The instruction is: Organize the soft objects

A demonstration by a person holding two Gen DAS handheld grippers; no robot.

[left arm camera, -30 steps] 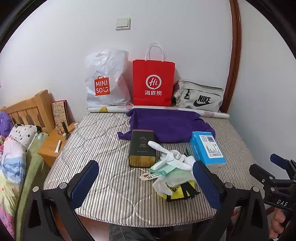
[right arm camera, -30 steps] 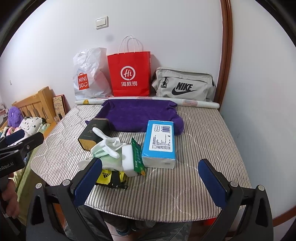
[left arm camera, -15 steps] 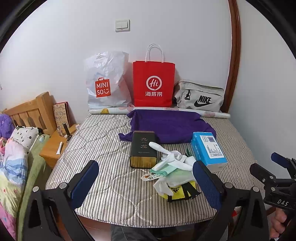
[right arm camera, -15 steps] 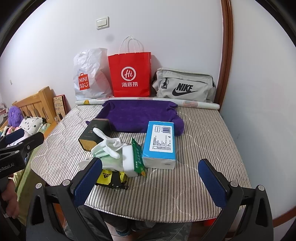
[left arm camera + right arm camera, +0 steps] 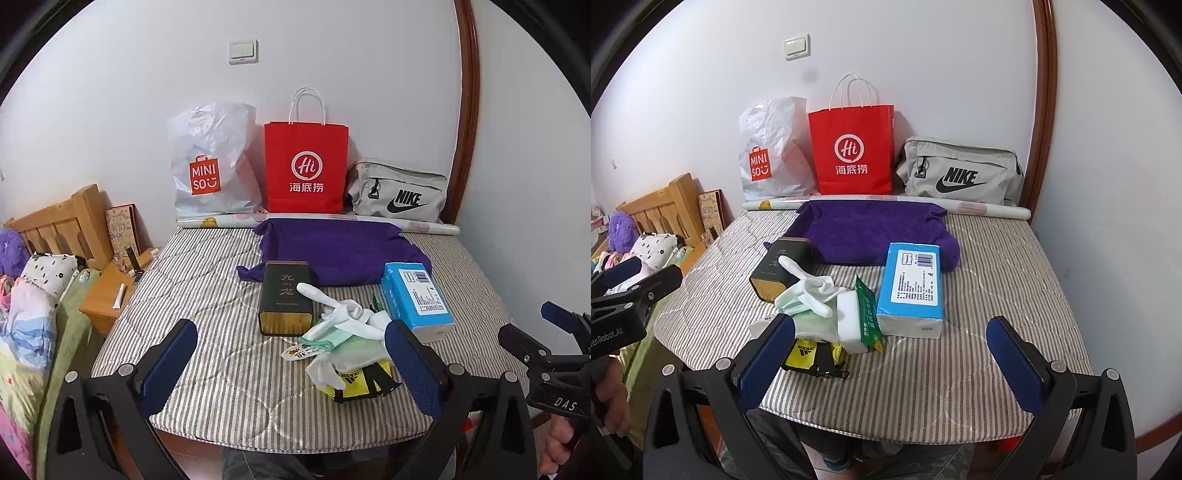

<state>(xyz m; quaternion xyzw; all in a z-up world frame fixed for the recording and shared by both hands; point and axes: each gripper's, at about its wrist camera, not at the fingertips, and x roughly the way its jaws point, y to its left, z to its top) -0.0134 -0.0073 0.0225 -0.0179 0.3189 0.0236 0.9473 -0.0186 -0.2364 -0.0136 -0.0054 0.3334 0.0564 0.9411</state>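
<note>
Snagging the wrong thing looks like the main risk: the white gloves (image 5: pixel 347 314) lie tangled on a loose heap with a green pack (image 5: pixel 866 310) and a yellow adidas pouch (image 5: pixel 354 380), so a pinch could drag several at once or nudge the dark tin (image 5: pixel 286 302) just beside them. Both claws sit empty with jaws spread wide at the mattress (image 5: pixel 207 280) near edge. That heap lies ahead of the left gripper (image 5: pixel 291 365), towards its right finger, and ahead-left of the right gripper (image 5: pixel 890 362). The purple cloth (image 5: pixel 871 229) lies well beyond.
</note>
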